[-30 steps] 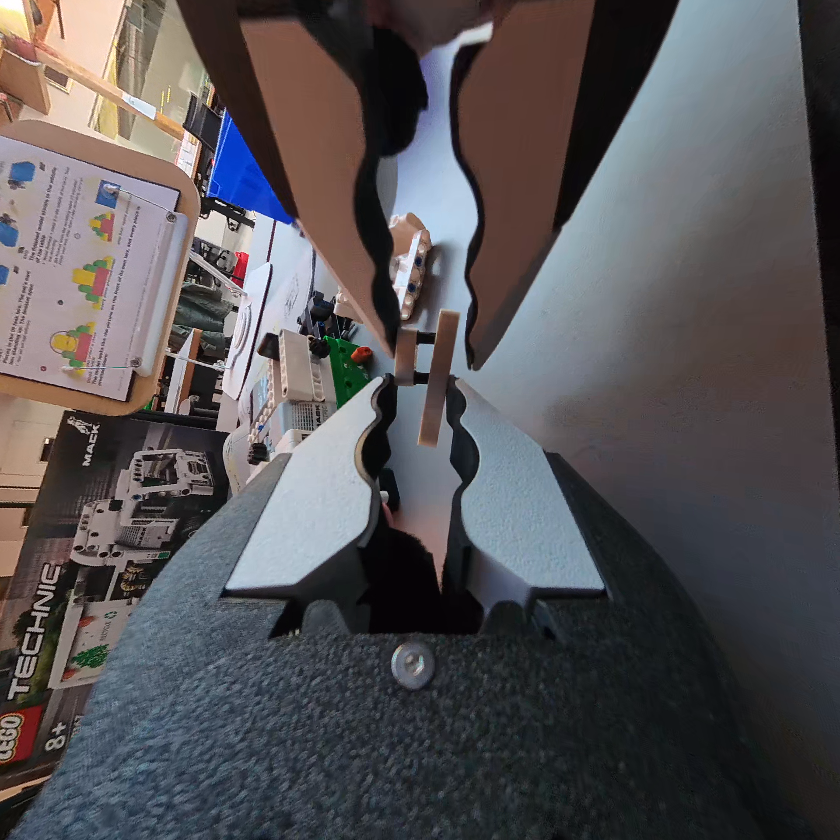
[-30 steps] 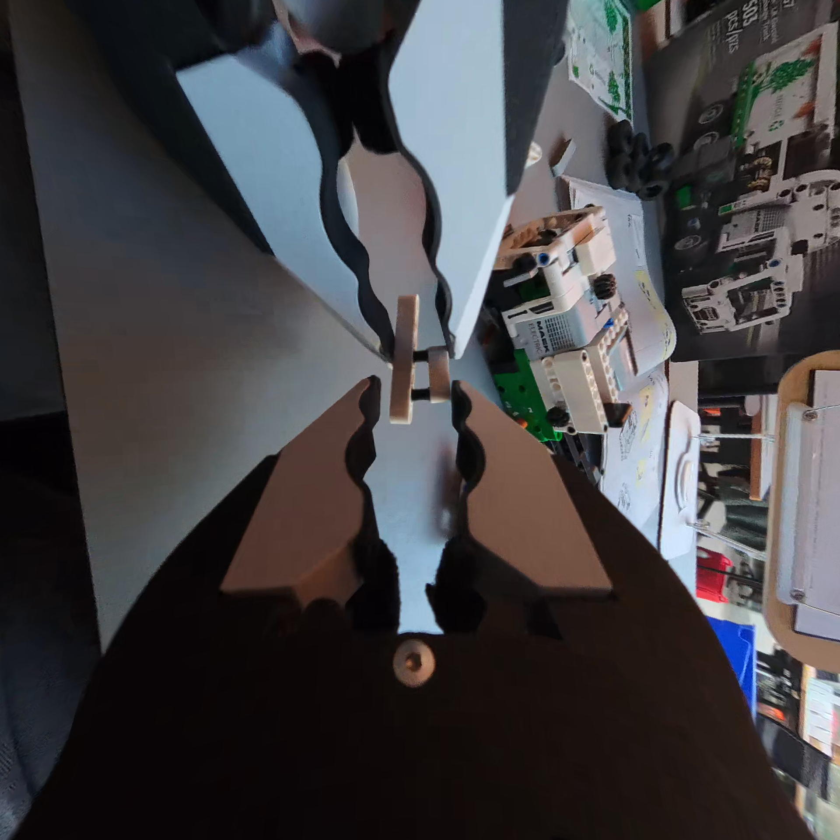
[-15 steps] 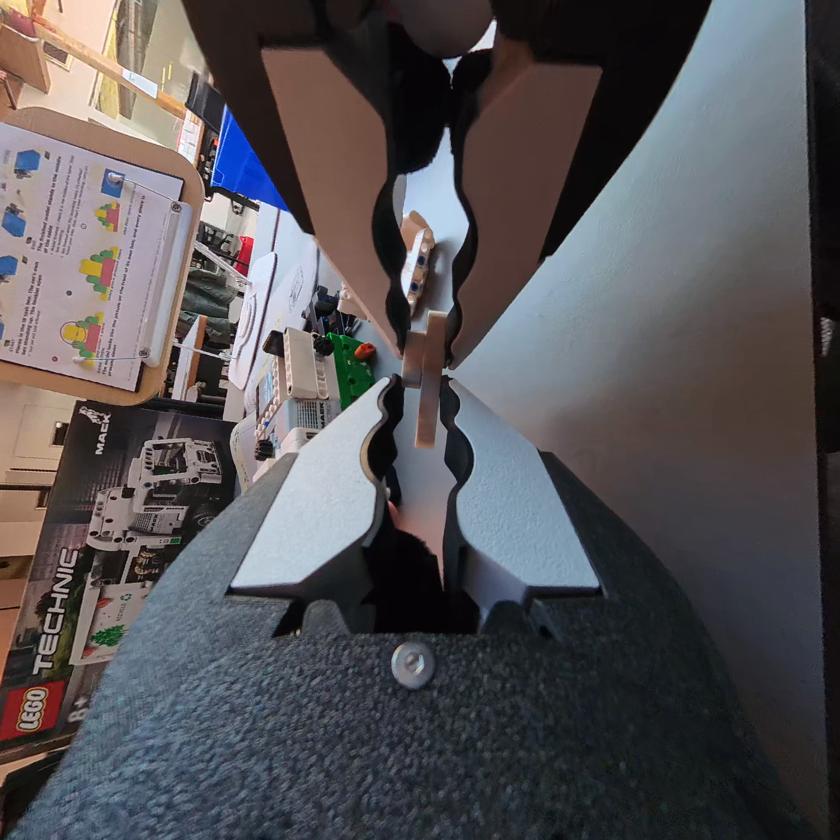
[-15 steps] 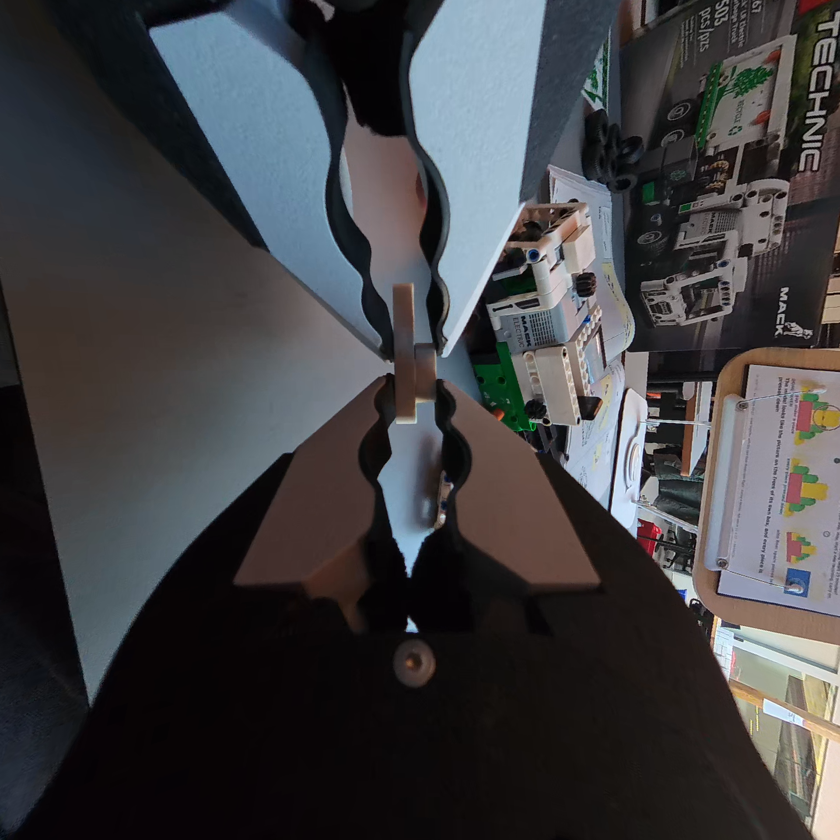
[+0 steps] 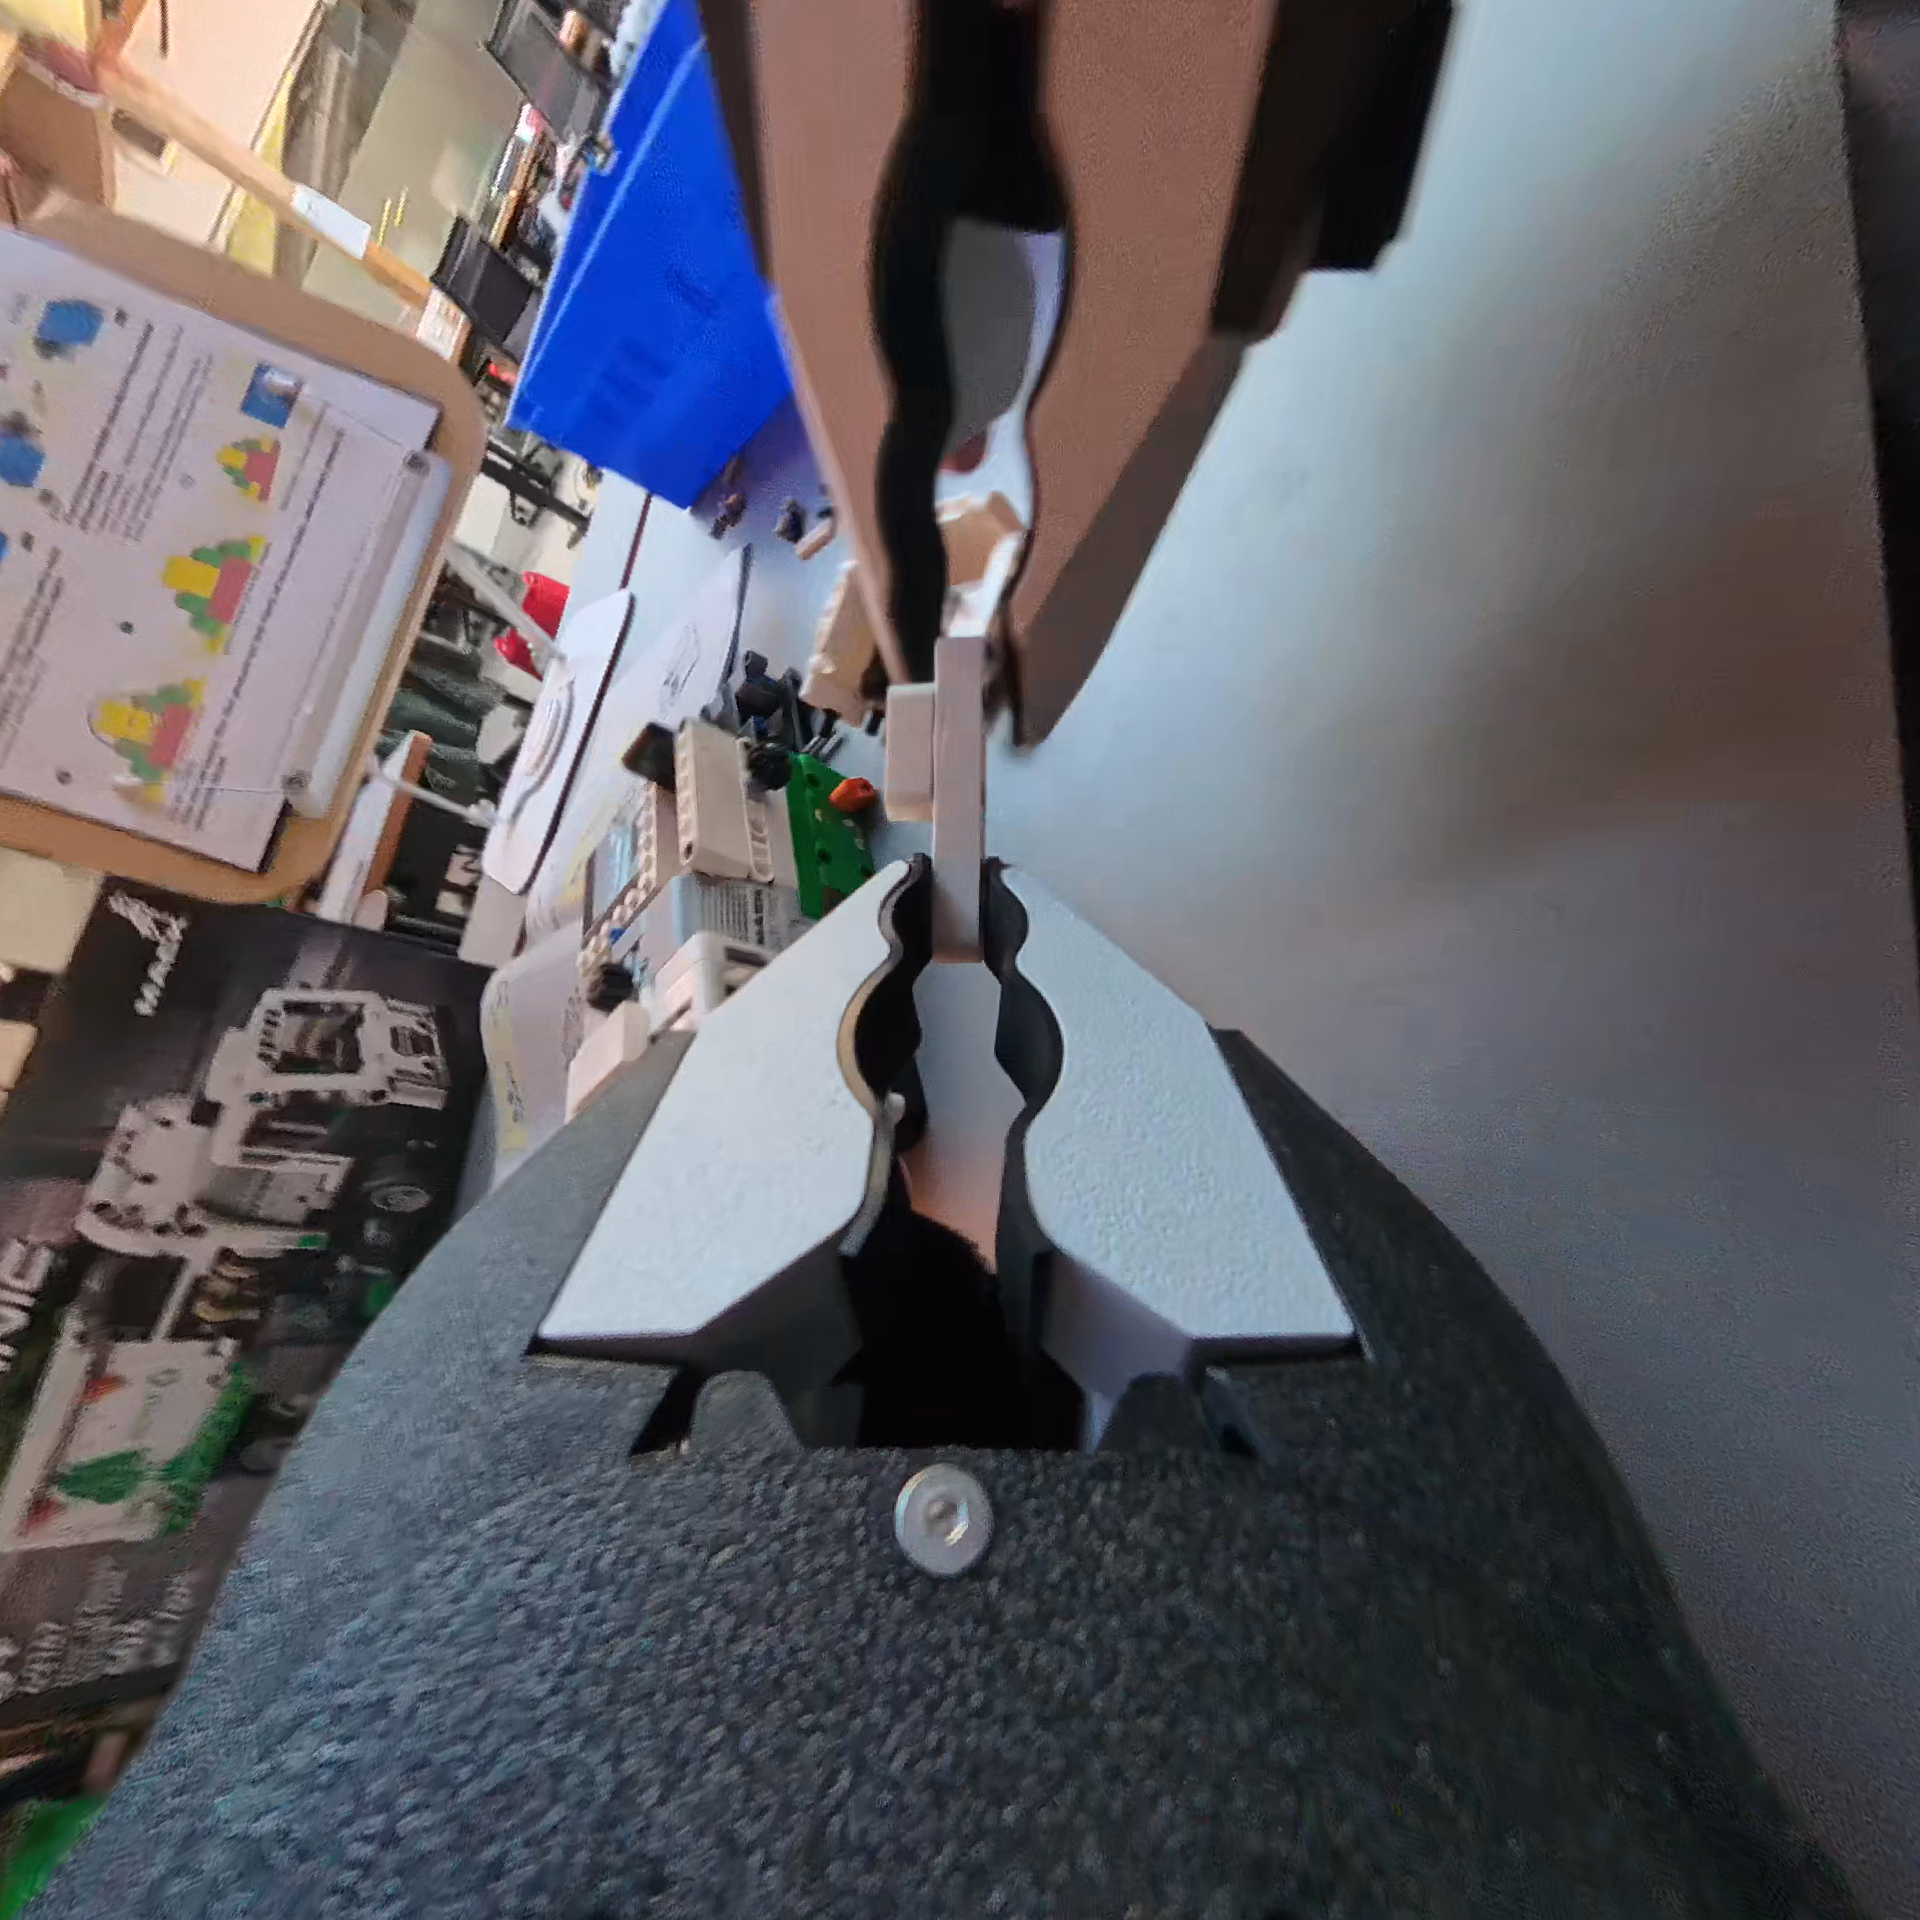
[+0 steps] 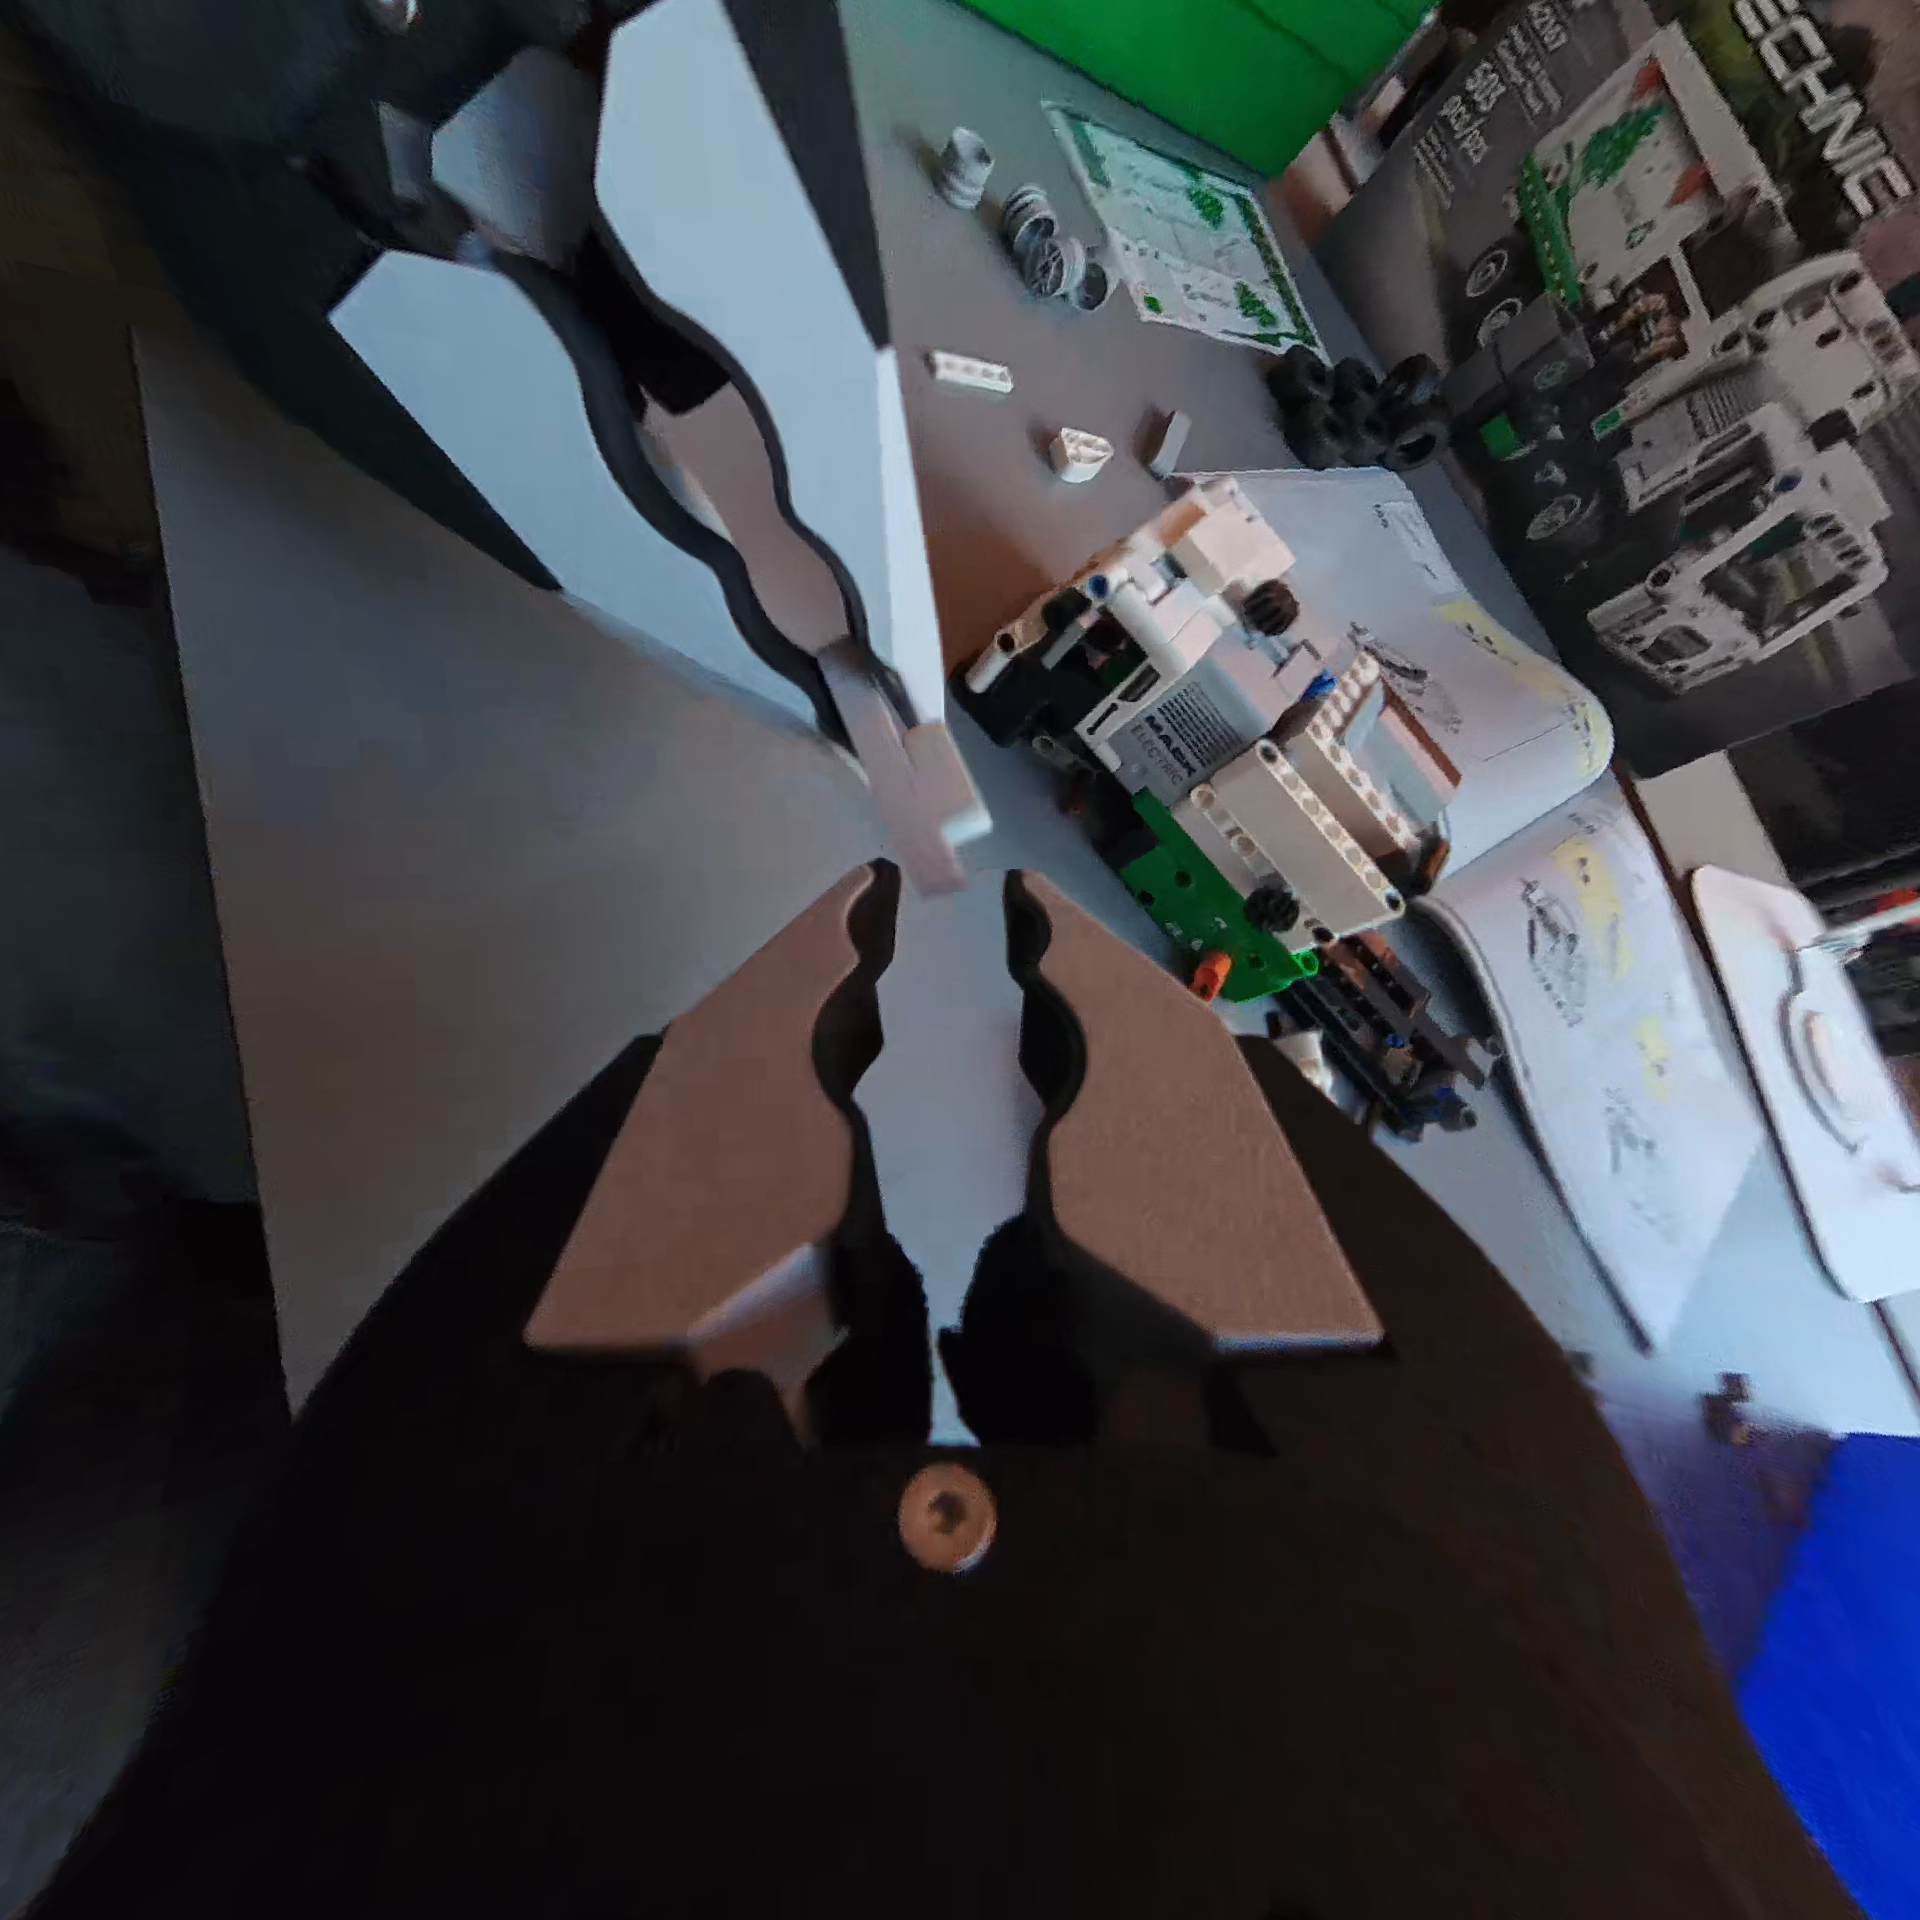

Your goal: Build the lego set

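Note:
My left gripper (image 5: 957, 883) is shut on a white lego beam assembly (image 5: 957, 800), a long beam with a shorter beam (image 5: 907, 758) pressed flat against it. It holds the assembly above the grey table (image 5: 1455, 727). In the right wrist view the assembly (image 6: 914, 800) sticks out of the left gripper's pale fingers (image 6: 727, 312). My right gripper (image 6: 940, 883), with brown fingers, is open; the assembly's free end sits just at its fingertips with a gap on each side. The half-built white and green truck (image 6: 1195, 748) lies on the table to the side.
An open instruction booklet (image 6: 1558, 935) lies under and beside the truck. The set's box (image 6: 1714, 364), black tyres (image 6: 1351, 405), wheel hubs (image 6: 1039, 239), a sticker sheet (image 6: 1184, 239) and small loose pieces (image 6: 1081, 452) lie beyond. A blue bin (image 5: 655, 332) and a clipboard (image 5: 187, 540) stand behind.
The two beams were apart on black pins, then were pushed flat together. My right gripper has since opened and drawn back from the assembly; the left still holds it.

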### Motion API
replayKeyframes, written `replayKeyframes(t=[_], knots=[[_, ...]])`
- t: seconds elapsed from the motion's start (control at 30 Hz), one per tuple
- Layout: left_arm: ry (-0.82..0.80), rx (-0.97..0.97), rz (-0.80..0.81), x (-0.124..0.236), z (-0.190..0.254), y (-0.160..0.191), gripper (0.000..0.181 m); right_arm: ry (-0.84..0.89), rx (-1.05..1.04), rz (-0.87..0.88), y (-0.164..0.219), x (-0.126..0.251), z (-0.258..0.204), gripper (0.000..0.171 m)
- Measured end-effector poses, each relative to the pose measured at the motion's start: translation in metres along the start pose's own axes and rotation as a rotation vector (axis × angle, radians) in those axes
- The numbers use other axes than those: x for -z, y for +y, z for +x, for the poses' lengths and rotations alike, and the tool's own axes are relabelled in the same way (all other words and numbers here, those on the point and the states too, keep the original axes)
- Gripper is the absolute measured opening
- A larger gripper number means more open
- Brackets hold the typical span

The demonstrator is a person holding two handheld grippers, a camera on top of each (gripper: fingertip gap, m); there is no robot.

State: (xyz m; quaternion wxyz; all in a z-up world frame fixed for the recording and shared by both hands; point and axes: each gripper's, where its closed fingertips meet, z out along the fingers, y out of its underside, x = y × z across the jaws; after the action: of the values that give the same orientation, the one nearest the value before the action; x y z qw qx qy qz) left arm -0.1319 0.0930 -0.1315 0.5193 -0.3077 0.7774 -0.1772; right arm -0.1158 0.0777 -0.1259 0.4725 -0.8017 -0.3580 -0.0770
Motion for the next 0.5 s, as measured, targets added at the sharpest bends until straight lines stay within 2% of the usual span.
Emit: replayKeyframes(t=[0.13,0.3,0.37,0.5], knots=[[-0.027,0.291,0.077,0.013,-0.033,0.001,0.007,-0.018,-0.263,0.128,-0.002,0.018,0.013,0.022],[0.003,0.564,0.179,0.019,-0.05,-0.002,0.007,-0.171,-0.608,0.338,-0.023,0.036,0.023,0.023],[0.05,0.681,0.23,0.02,-0.056,-0.009,0.007,-0.199,-0.649,0.375,-0.035,0.033,0.031,0.025],[0.163,0.947,0.361,0.028,-0.088,-0.017,0.007,-0.185,-0.562,0.439,-0.062,0.025,0.065,0.024]])
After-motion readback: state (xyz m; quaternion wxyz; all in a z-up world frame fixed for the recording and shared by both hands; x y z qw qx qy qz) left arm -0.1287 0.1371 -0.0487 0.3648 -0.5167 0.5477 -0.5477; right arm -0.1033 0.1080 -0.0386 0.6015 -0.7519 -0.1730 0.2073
